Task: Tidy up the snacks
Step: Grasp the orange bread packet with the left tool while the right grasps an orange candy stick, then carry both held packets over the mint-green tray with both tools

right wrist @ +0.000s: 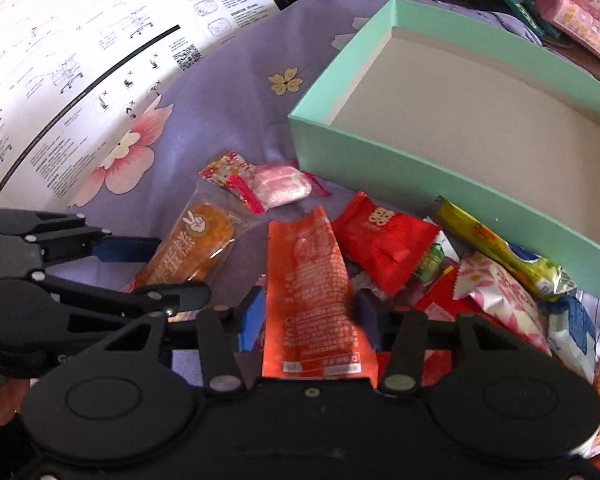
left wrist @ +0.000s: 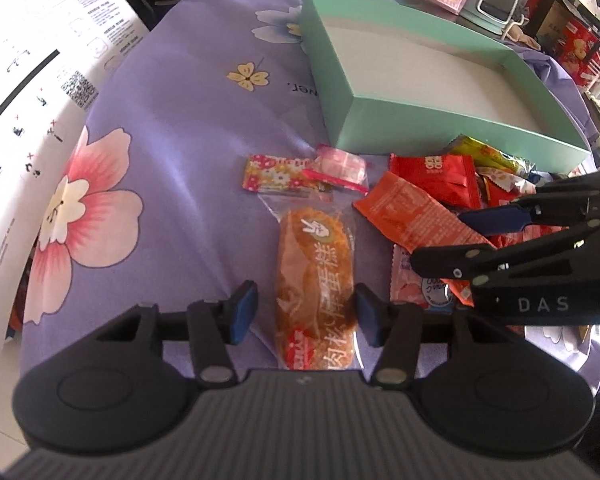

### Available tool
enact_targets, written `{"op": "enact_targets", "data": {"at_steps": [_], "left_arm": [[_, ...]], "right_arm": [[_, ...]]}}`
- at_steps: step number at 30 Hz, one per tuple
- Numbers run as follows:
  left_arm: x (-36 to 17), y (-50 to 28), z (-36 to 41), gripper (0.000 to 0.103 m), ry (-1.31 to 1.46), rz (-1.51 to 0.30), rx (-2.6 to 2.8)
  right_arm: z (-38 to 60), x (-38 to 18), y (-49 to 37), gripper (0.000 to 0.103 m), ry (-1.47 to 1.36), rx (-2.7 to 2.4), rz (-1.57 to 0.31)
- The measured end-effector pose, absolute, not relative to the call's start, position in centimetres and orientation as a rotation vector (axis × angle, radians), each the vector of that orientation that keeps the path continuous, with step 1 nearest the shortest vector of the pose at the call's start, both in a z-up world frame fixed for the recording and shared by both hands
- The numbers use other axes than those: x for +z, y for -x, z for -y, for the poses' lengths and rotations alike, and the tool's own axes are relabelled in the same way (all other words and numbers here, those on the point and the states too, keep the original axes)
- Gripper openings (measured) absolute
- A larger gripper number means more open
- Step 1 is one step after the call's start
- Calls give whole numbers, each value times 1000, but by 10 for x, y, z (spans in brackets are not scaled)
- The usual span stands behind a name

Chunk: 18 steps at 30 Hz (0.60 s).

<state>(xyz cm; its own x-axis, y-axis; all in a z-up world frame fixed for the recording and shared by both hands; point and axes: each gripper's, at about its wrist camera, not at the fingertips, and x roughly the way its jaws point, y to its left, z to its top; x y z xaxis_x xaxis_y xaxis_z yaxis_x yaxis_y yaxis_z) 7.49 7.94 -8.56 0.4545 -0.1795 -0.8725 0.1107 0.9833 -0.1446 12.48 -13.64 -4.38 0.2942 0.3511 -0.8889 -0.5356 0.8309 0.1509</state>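
Note:
A clear-wrapped orange cake (left wrist: 316,284) lies on the purple flowered cloth between the fingers of my left gripper (left wrist: 306,312). The jaws are open; the right pad touches the wrapper, the left stands apart. The cake also shows in the right wrist view (right wrist: 192,240). My right gripper (right wrist: 310,316) straddles a long orange packet (right wrist: 312,300), also seen in the left wrist view (left wrist: 416,216). Its jaws are close on both sides of the packet. A mint-green box (left wrist: 420,80), also in the right wrist view (right wrist: 480,120), stands empty behind the snack pile.
A red packet (right wrist: 380,240), a yellow-green bar (right wrist: 500,252), a pink-white packet (right wrist: 504,300), a pink candy (right wrist: 280,184) and a flowered wrapper (left wrist: 280,172) lie by the box. A printed instruction sheet (right wrist: 80,60) lies at the left. Boxes clutter the far right (left wrist: 580,48).

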Motion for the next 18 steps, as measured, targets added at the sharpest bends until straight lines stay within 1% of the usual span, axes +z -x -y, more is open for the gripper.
{"op": "enact_targets", "data": {"at_steps": [1,2,3,4,5,7,13,14,15,16,18], "left_arm": [[-86,-75,-79,52,64,-1078,-180],[-86,-74,-78,46,59,-1072,-183],[-85,-74,-77,39,61,-1069,-189],[-85,-73,-78,39,63,-1068,-186],[-84,-73,-78,39,68,-1069,-184],[-84,-72,-80,38,83,-1072,-177],[-84,-71,-79,39,70,-1086,-156],[-84,-70,-78,39,63,-1085,-155],[-84,-70,-77,39,57,-1084,-153],[-84,-70,-76,39,51,-1086,-154],[-85,-70,-75,40,35,-1086,-155]], "right_arm": [[137,-44,-123,43,186,597,-1125],[134,-44,-124,38,185,592,-1121],[135,-42,-123,31,169,586,-1118],[136,-38,-123,25,152,577,-1113],[138,-35,-124,15,129,567,-1112],[144,-31,-126,15,82,560,-1125],[146,-34,-123,16,74,572,-1153],[145,-34,-124,18,81,574,-1154],[142,-35,-125,26,99,577,-1151],[139,-36,-124,28,111,574,-1154],[137,-41,-127,29,112,578,-1163]]}}
